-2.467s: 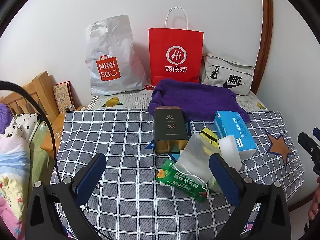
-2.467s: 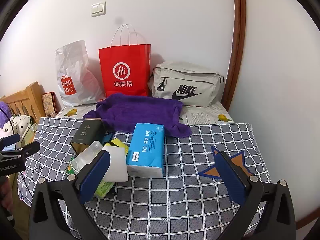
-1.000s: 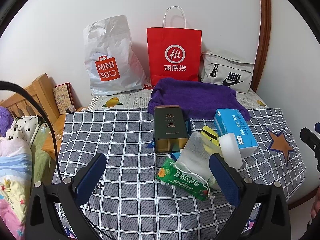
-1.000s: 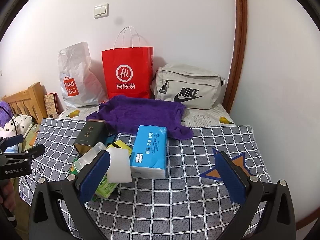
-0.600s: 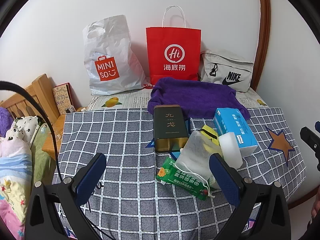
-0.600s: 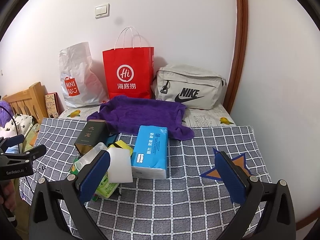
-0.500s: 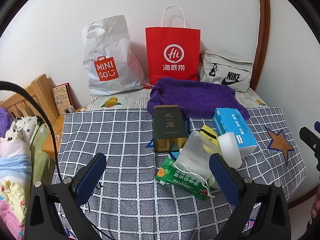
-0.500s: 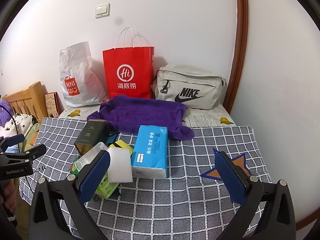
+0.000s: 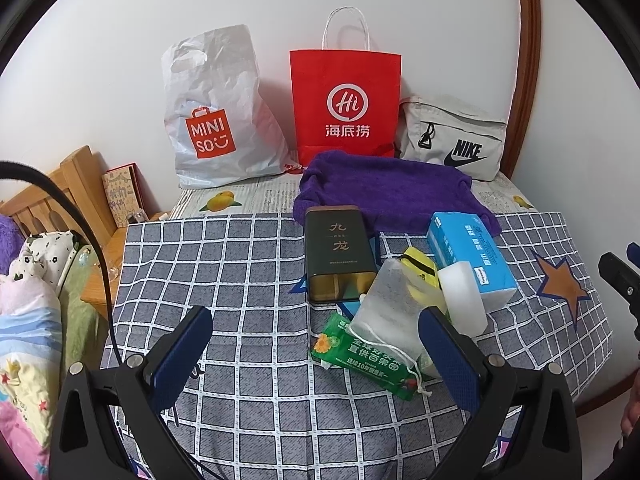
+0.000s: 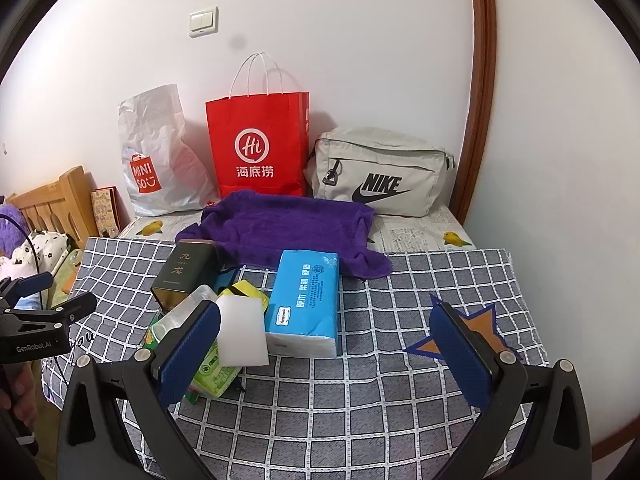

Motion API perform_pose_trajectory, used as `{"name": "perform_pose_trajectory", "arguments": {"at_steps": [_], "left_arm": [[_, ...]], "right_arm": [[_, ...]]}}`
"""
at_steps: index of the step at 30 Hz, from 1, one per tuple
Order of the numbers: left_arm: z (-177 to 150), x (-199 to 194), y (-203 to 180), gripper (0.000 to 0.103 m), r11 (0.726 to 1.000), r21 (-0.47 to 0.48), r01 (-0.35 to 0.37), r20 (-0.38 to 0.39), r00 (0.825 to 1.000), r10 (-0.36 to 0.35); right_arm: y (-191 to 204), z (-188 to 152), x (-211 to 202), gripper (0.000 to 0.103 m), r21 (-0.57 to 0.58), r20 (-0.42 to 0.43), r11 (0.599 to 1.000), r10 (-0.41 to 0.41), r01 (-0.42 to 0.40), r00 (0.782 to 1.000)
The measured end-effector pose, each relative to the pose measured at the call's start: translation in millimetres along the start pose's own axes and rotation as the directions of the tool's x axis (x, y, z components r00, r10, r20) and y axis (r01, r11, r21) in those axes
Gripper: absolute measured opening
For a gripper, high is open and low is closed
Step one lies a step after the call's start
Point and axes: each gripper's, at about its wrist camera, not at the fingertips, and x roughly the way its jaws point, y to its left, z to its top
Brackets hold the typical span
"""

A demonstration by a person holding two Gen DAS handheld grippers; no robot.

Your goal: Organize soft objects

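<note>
Both grippers are held above the near edge of the checked-cloth bench, each with its jaws spread wide and nothing between them. Ahead of the left gripper, toward its right finger, a green packet, mesh pouch, white sponge and blue tissue pack are clustered. The same pile is seen by the right gripper's left finger; a purple towel is spread farther ahead.

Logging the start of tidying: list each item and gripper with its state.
left gripper: open, empty
right gripper: open, empty
purple towel: spread flat
blue tissue pack: lying flat
dark tin: lying on its side
red paper bag: upright
Nike bag: zipped shut
</note>
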Motion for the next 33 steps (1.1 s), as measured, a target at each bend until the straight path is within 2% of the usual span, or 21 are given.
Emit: {"name": "perform_pose_trajectory", "arguments": {"at_steps": [6,12,16,19,25,27,29,33], "left_arm": [[-4.2,19.9,9.0,0.103,1.0,-0.017,0.0,-0.045,0.999,-0.001],[-9.7,41.0,14.6,0.103,1.0,-0.031,0.005,-0.074,0.997,-0.007],[-14.7,56.7,16.4,0.103,0.999,-0.035,0.013,-0.096,0.995,-0.016],[-18.9,67.5,17.5,0.103,0.999,-0.037,0.031,-0.113,0.993,-0.036],[-24.6,83.3,20.4,0.103,0.995,-0.038,0.088,-0.118,0.989,-0.092],[-24.7,88.9,21.7,0.103,0.993,-0.042,0.109,-0.118,0.987,-0.113],[-24.0,95.6,22.1,0.103,0.991,-0.042,0.124,-0.119,0.985,-0.128],[-24.2,107.7,16.8,0.103,0.985,-0.035,0.17,-0.137,0.975,-0.173]], "right_arm": [[2.7,-10.1,25.9,0.103,0.016,-0.05,0.998,0.056,-0.055,0.997],[17.5,-25.7,59.1,0.103,0.024,-0.122,0.991,0.137,-0.135,0.983],[30.9,-37.3,87.7,0.103,0.029,-0.18,0.981,0.196,-0.194,0.964],[36.3,-45.8,108.9,0.103,0.061,-0.225,0.968,0.253,-0.245,0.941],[46.0,-58.1,143.0,0.102,0.094,-0.276,0.957,0.289,-0.274,0.917],[46.5,-60.0,150.3,0.099,0.106,-0.277,0.954,0.3,-0.281,0.913],[46.3,-60.6,157.5,0.083,0.118,-0.287,0.95,0.31,-0.288,0.906],[50.3,-61.5,169.9,0.063,0.117,-0.315,0.939,0.344,-0.324,0.884]]}}
